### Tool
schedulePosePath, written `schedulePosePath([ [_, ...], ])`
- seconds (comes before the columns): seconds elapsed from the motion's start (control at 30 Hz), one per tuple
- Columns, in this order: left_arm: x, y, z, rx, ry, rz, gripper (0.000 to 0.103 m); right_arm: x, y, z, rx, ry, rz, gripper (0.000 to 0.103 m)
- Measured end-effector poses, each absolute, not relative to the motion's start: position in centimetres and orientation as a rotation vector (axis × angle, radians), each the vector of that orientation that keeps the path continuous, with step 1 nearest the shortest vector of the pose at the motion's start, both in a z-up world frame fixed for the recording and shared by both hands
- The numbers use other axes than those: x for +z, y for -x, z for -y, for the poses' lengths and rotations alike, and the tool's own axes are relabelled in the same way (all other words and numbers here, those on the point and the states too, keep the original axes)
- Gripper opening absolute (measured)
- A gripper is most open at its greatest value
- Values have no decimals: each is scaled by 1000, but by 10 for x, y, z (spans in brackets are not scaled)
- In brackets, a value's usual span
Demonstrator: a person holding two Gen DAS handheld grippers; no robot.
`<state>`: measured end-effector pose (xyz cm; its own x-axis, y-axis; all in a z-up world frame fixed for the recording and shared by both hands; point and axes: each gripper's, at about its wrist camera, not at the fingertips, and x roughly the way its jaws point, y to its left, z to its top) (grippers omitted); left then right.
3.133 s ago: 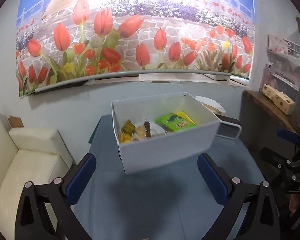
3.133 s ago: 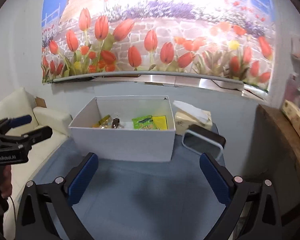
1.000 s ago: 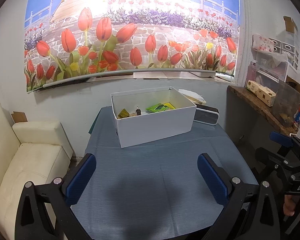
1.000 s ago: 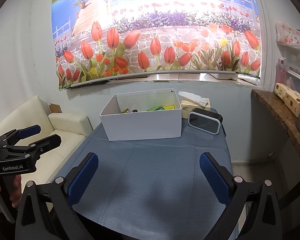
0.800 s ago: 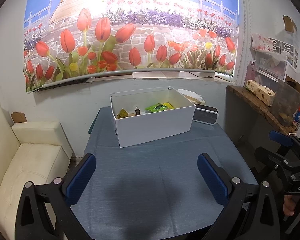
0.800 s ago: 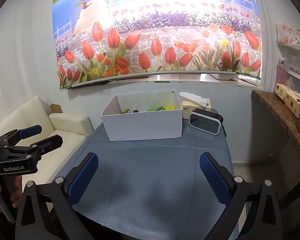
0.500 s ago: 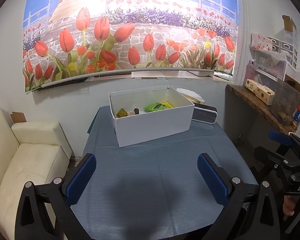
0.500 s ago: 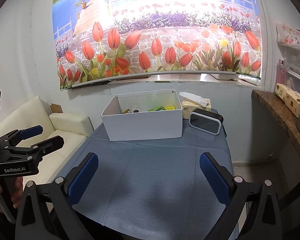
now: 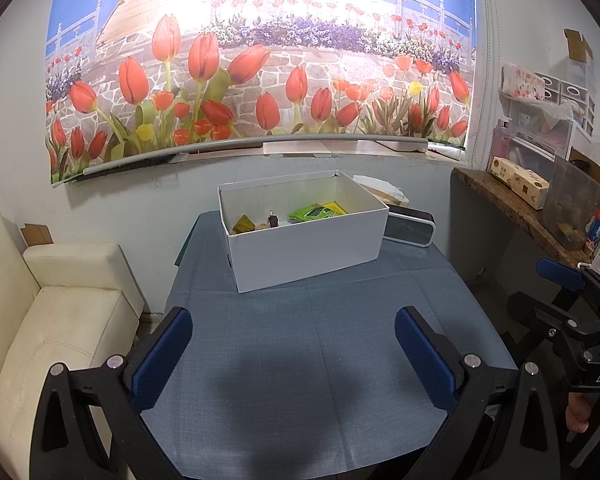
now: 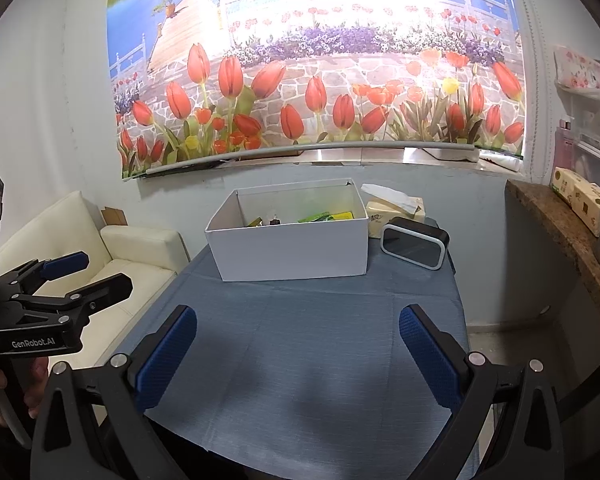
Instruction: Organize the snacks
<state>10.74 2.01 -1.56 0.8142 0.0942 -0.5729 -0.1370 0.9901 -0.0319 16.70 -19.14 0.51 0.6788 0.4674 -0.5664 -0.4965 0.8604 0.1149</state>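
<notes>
A white open box (image 9: 308, 248) stands at the far end of the blue-clothed table (image 9: 300, 360); it also shows in the right wrist view (image 10: 292, 248). Inside lie a green snack packet (image 9: 314, 212), a yellow packet (image 9: 242, 225) and small wrapped snacks (image 9: 266, 222). My left gripper (image 9: 294, 352) is open and empty, well back from the box over the table's near part. My right gripper (image 10: 298, 352) is open and empty, also back from the box. Each gripper shows at the edge of the other's view.
A black clock (image 10: 414, 247) and a tissue box (image 10: 396, 210) stand right of the white box. A cream sofa (image 9: 40, 312) is left of the table. A wooden counter (image 9: 512, 208) with boxes and bottles runs along the right wall.
Both grippers pulled far back from the box over three seconds. In the last second they barely moved. Both stayed open.
</notes>
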Motion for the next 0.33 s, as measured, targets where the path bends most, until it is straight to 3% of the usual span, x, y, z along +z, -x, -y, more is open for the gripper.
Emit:
schedulePosePath([
  [0.33,-16,-106,-24,114,83,-597,103,5,-165,191,544,47,-626,103],
])
